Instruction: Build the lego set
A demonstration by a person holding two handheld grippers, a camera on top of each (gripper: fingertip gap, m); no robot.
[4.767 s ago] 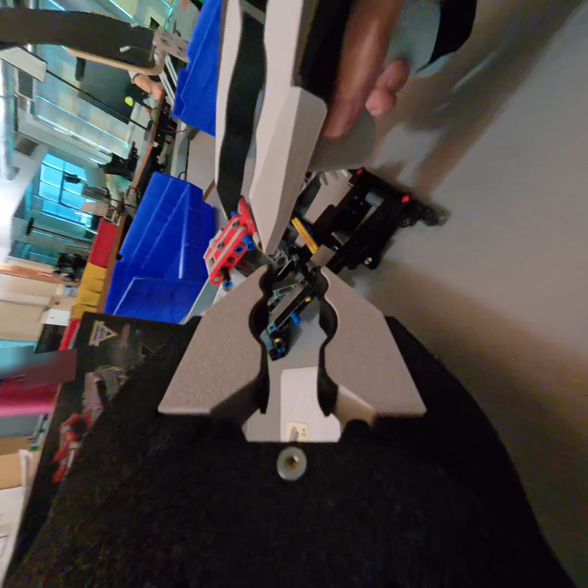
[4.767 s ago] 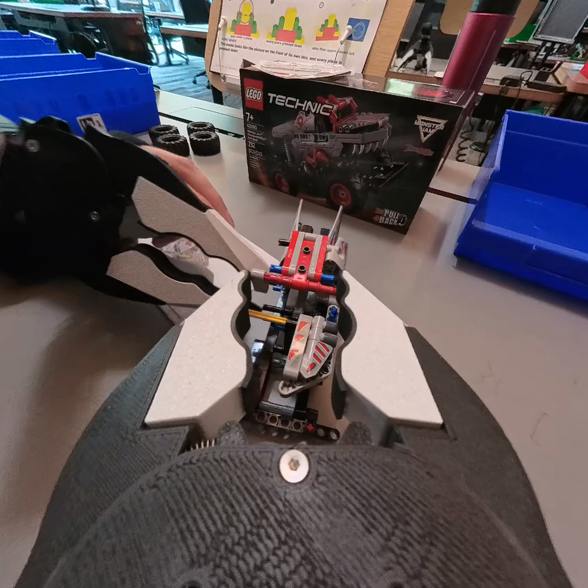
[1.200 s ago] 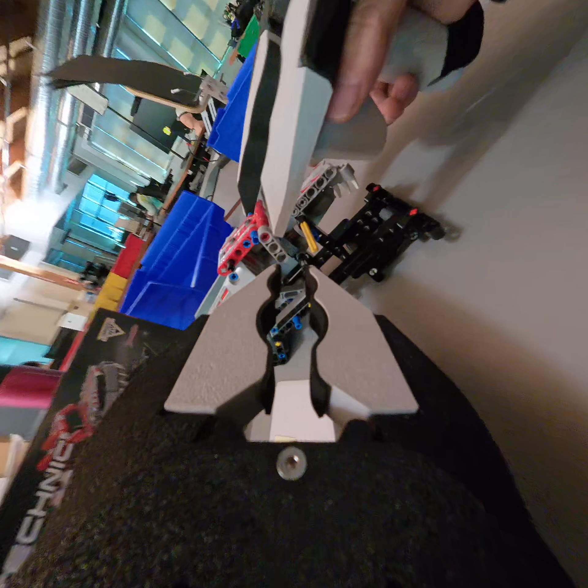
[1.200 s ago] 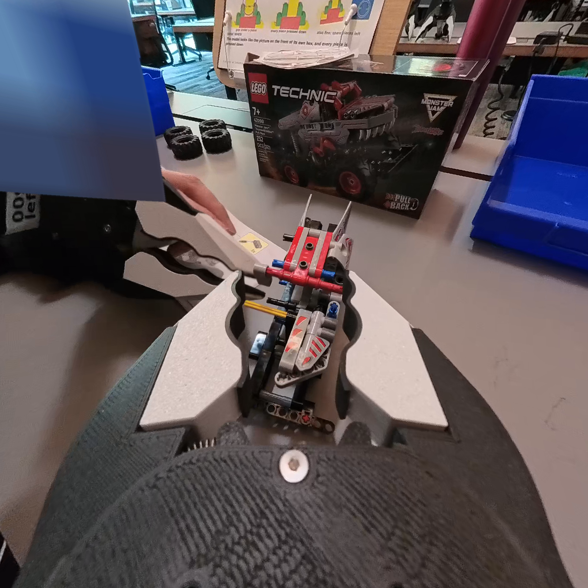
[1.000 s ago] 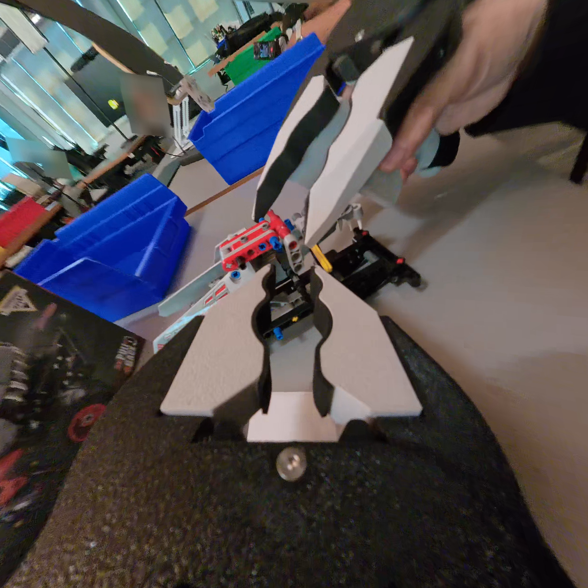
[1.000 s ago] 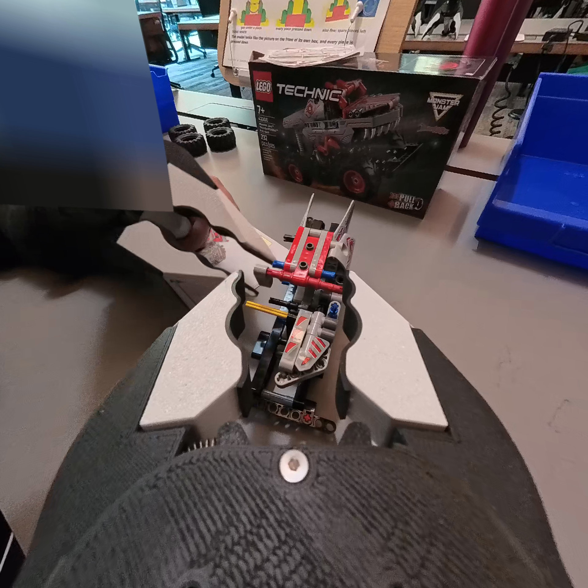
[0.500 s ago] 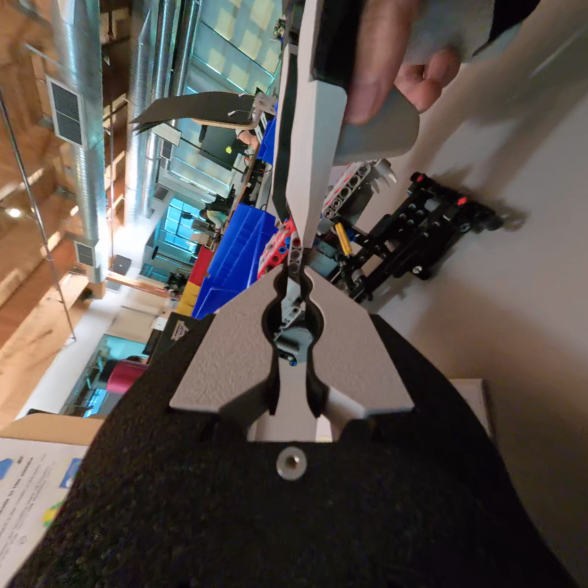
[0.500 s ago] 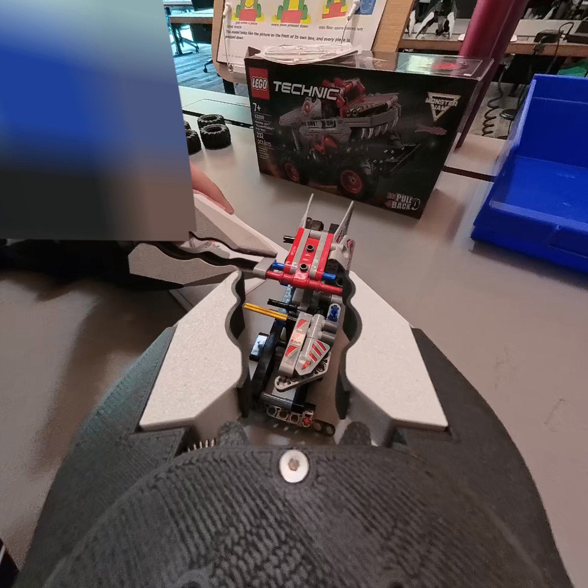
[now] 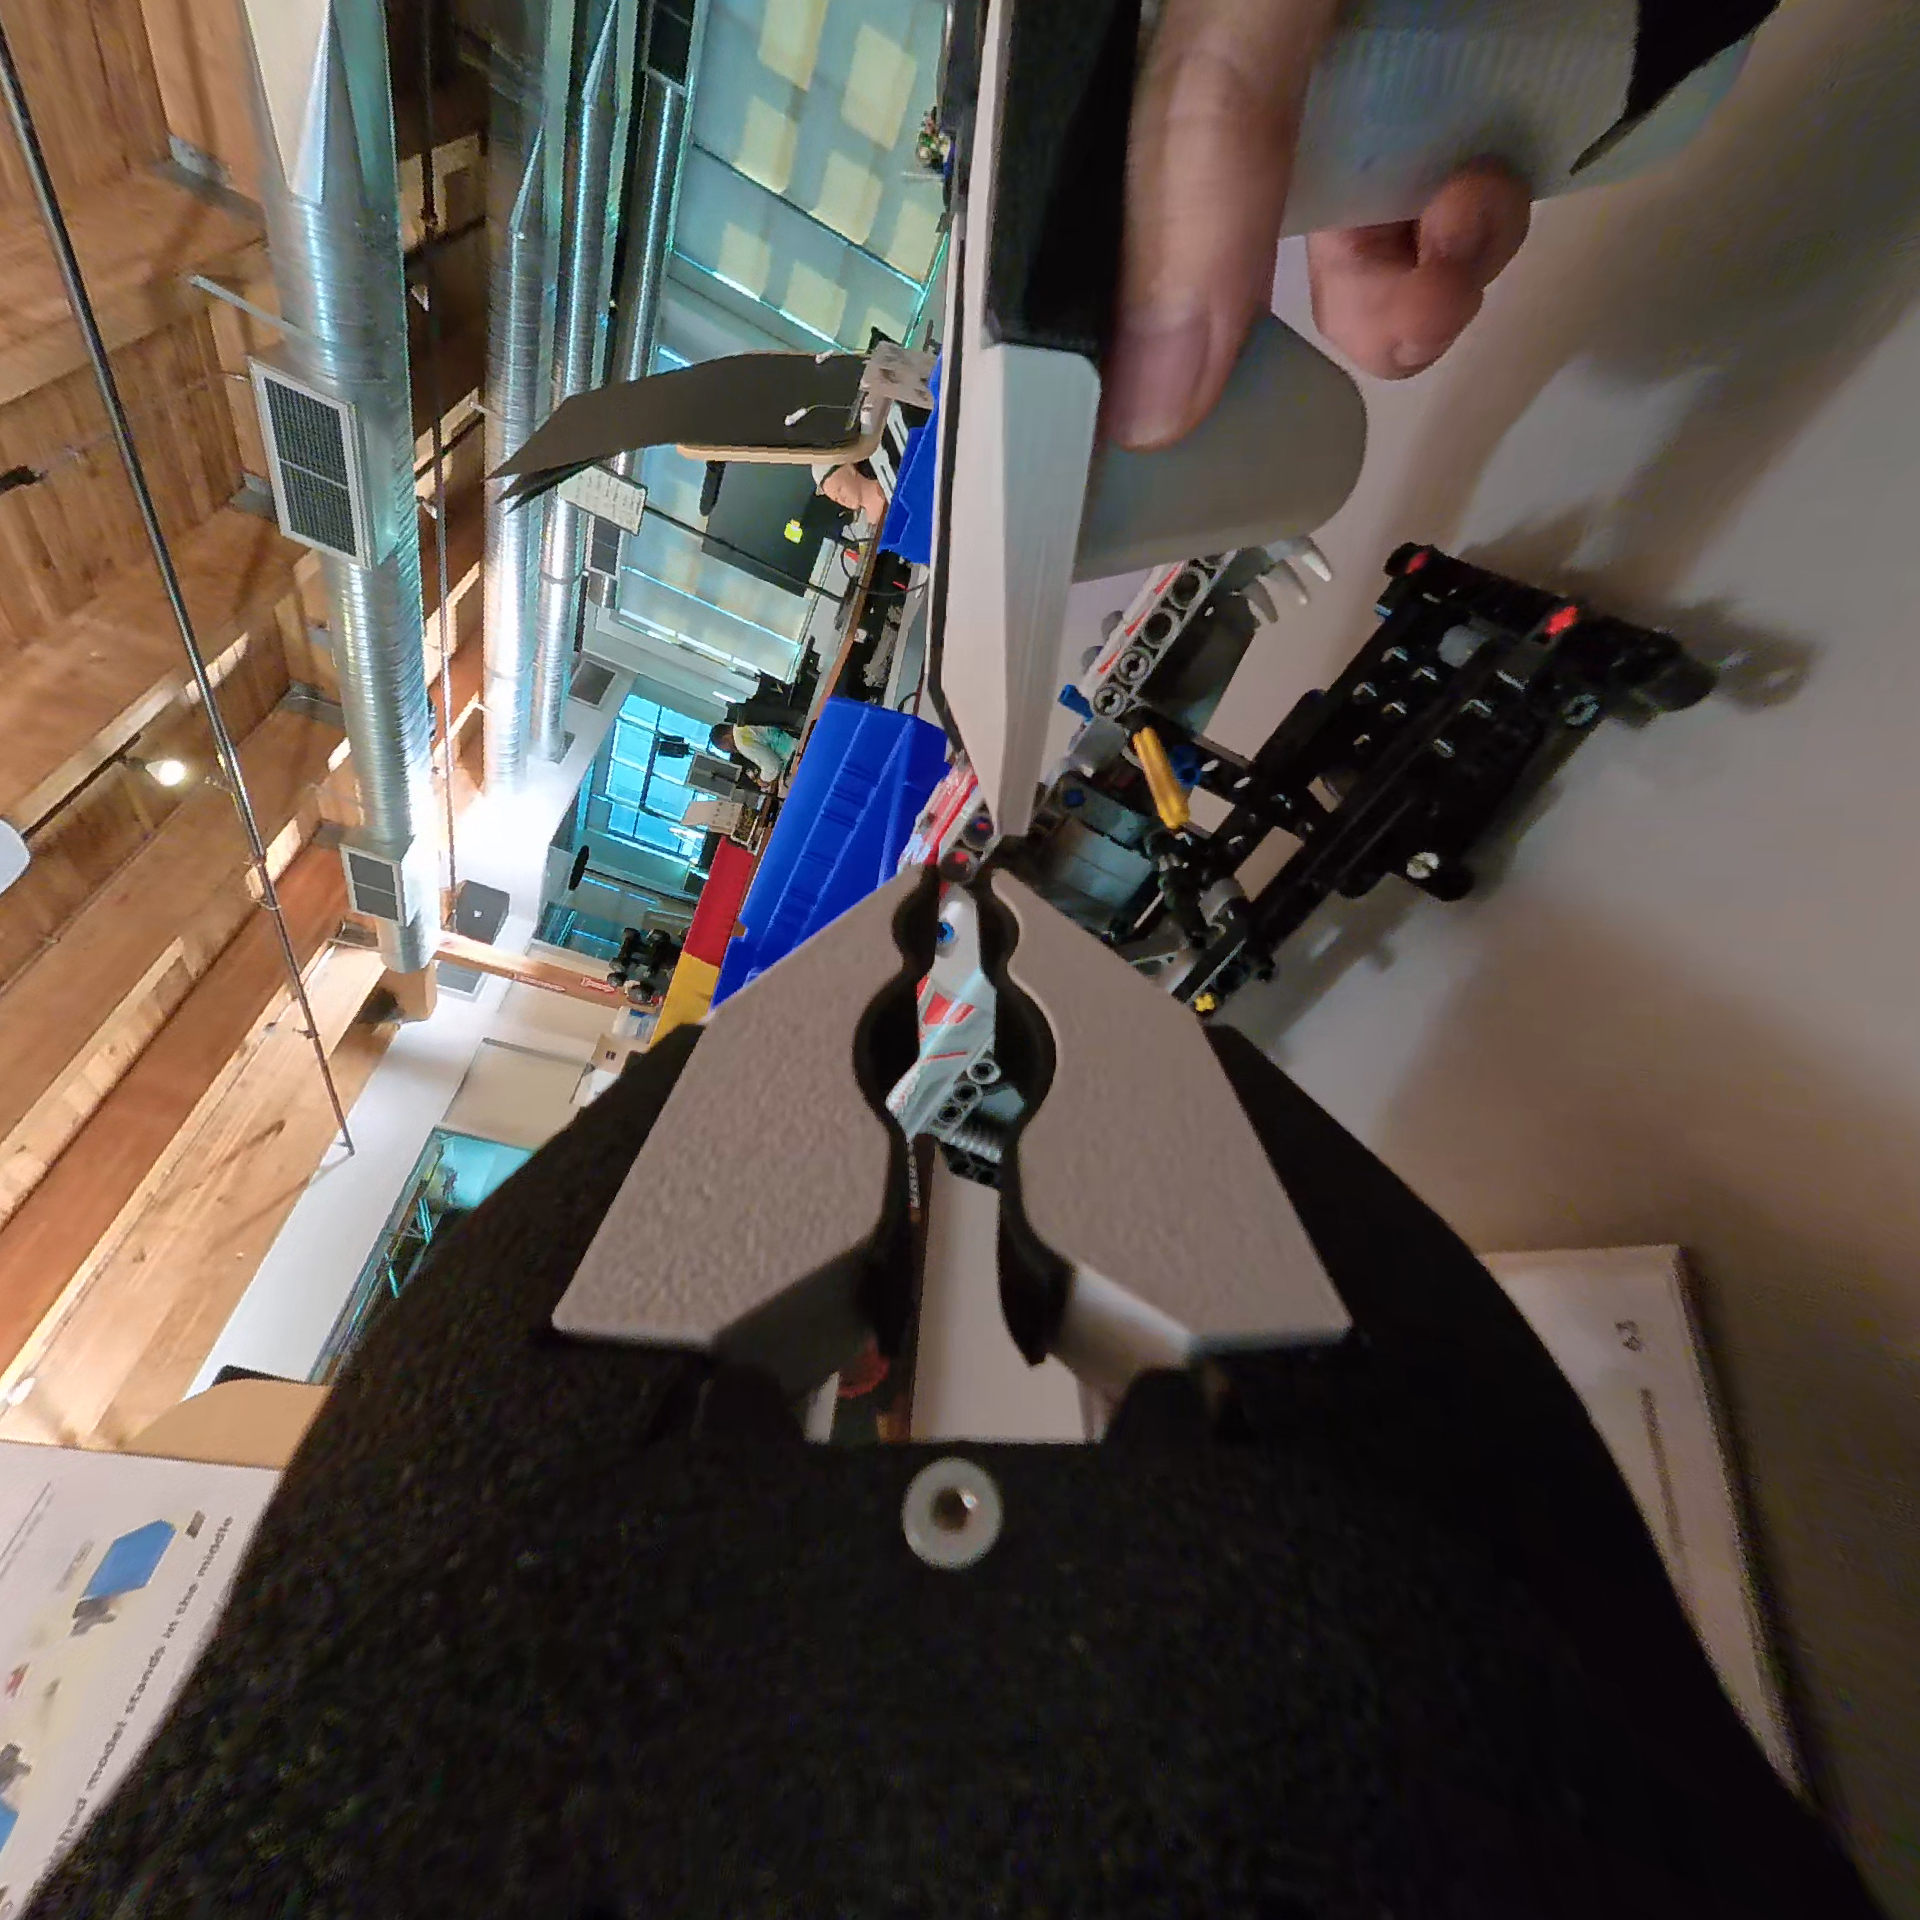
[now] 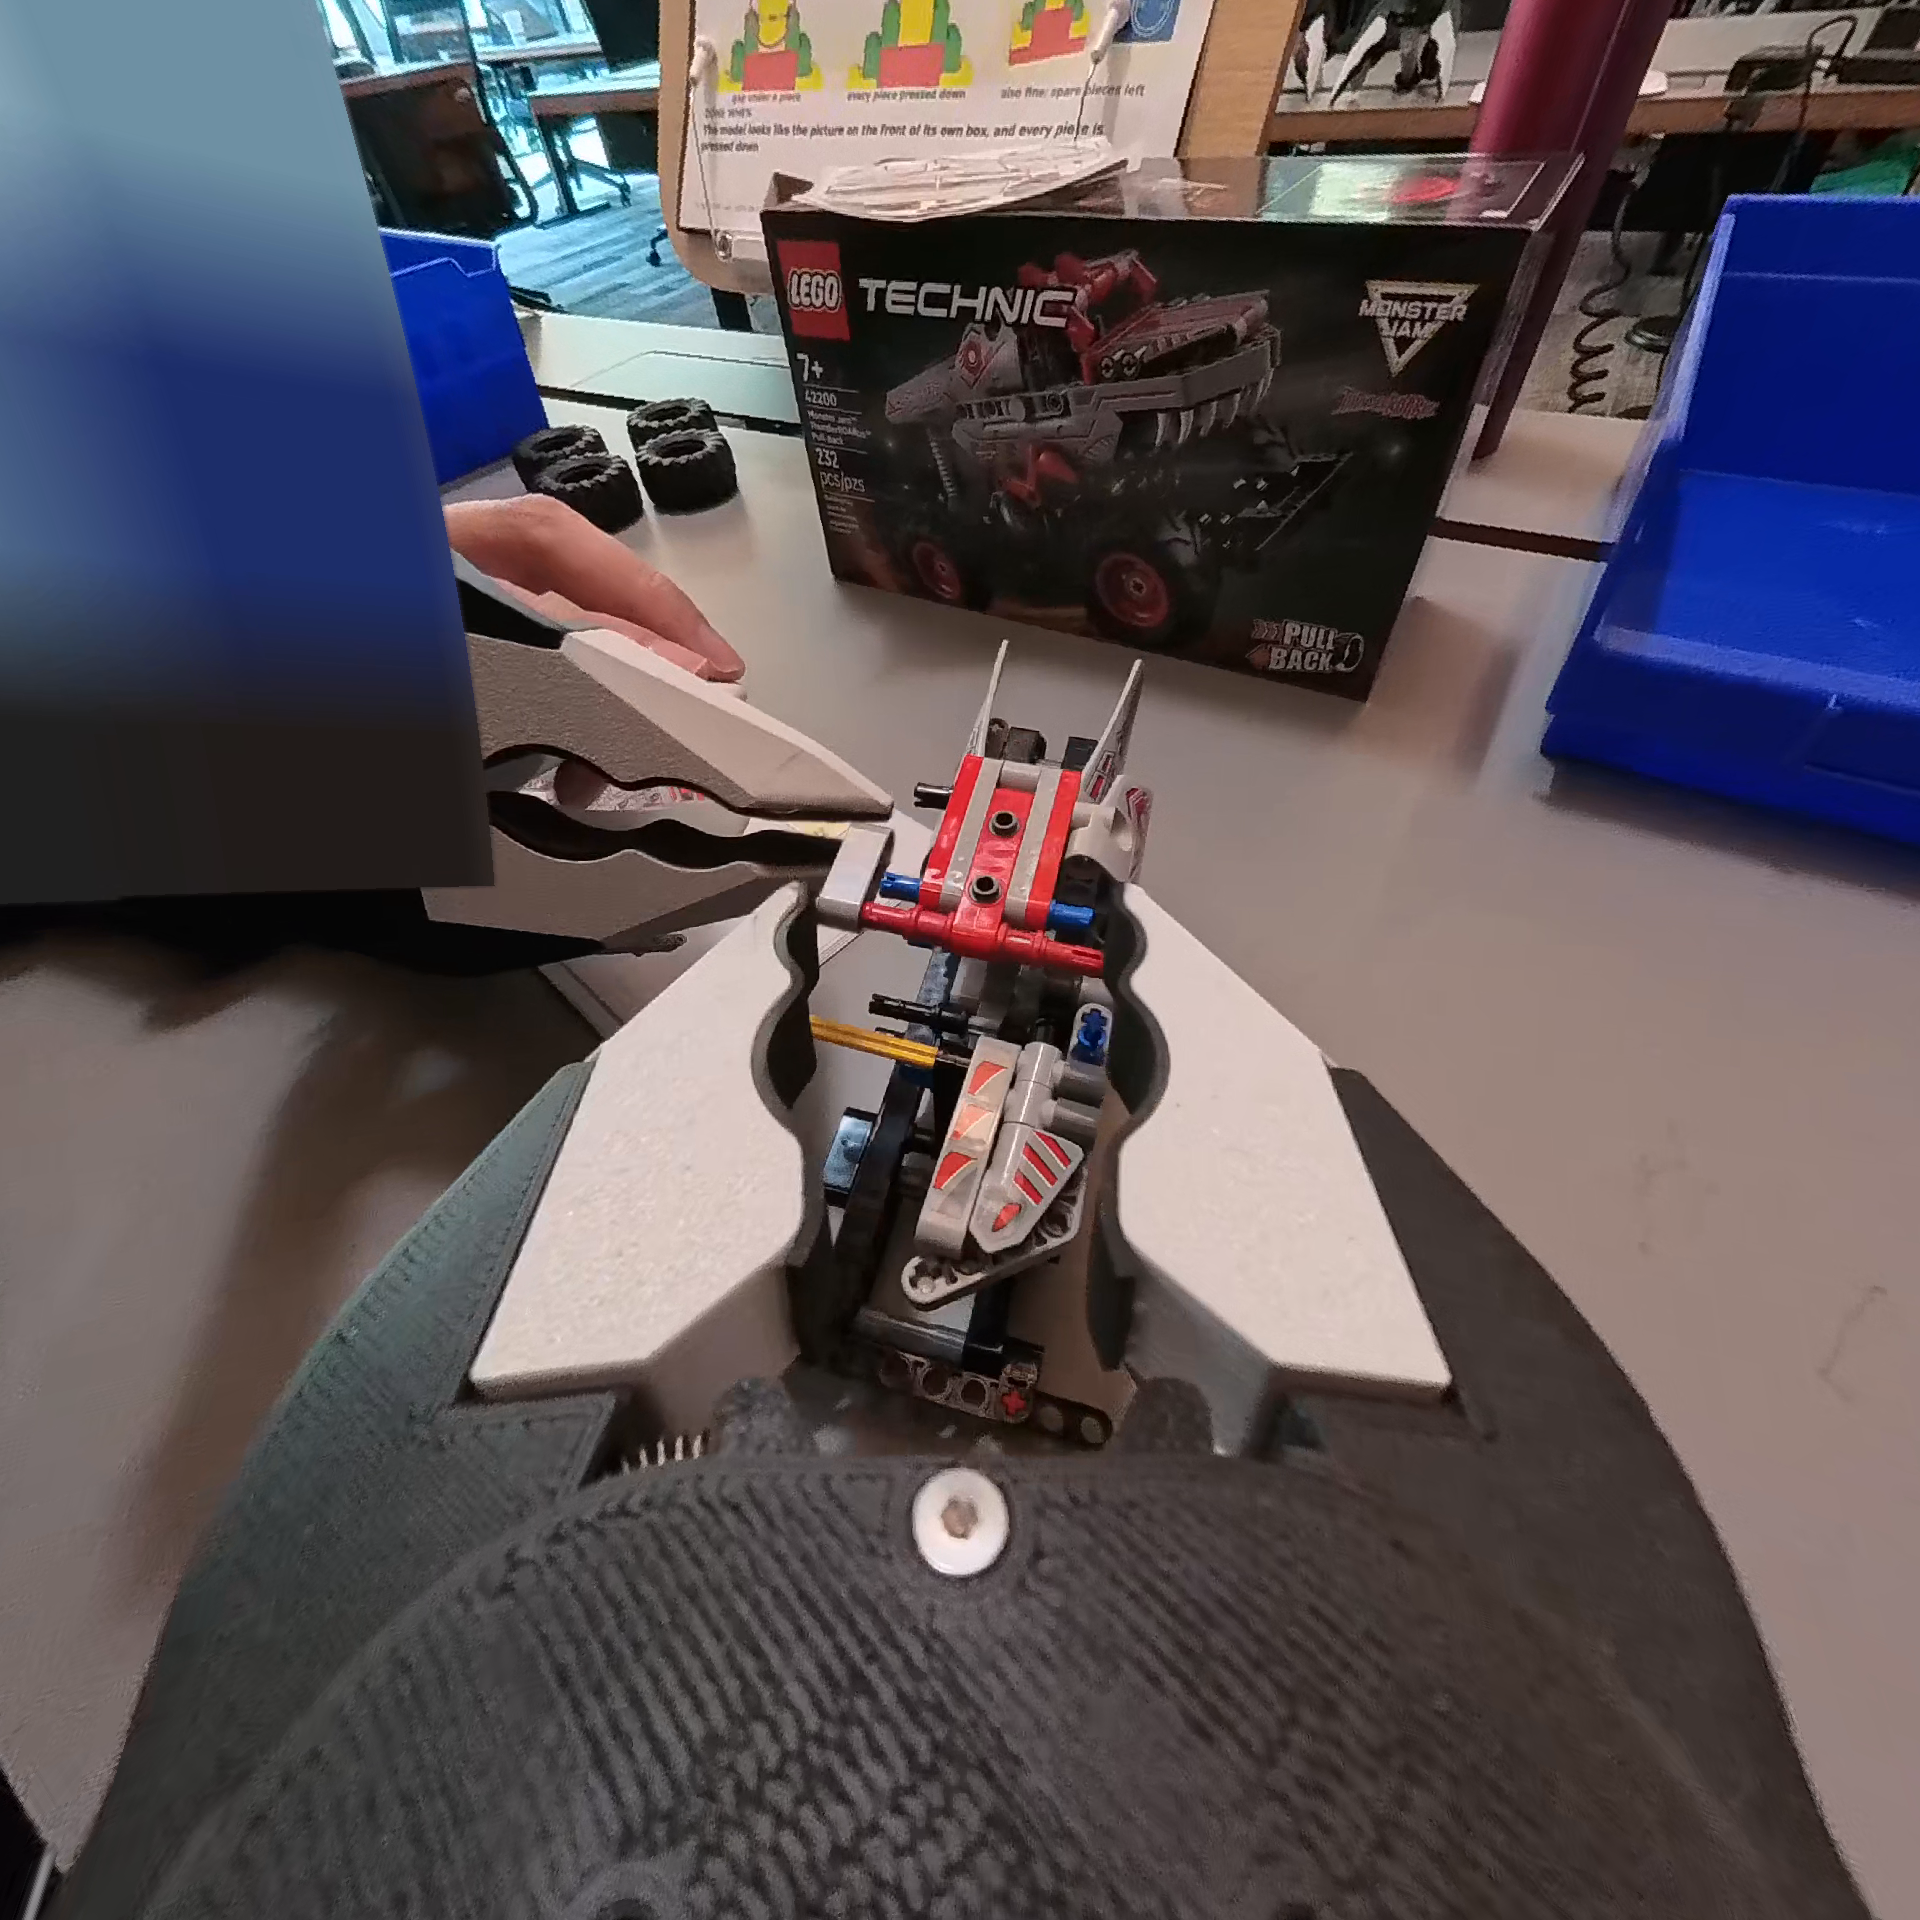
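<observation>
My right gripper is shut on the part-built lego truck, a red, grey and black model with a yellow axle, and holds it on the grey table. My left gripper comes in from the left. Its tips pinch a small grey beam on the left end of the model's red cross axle. In the left wrist view my left gripper is nearly shut at the model's side. The black chassis lies beyond, and the right gripper's fingers come down from above in a person's hand.
The lego set box stands behind the model, with several black tyres to its left. Blue bins stand at the right and far left. An instruction booklet lies under my left gripper. A printed sheet stands at the back. The tips of both grippers are at nearly the same place.
My left gripper has rolled, moved up to the model's left end and narrowed its jaws onto the grey beam. My right gripper has held the model still.
</observation>
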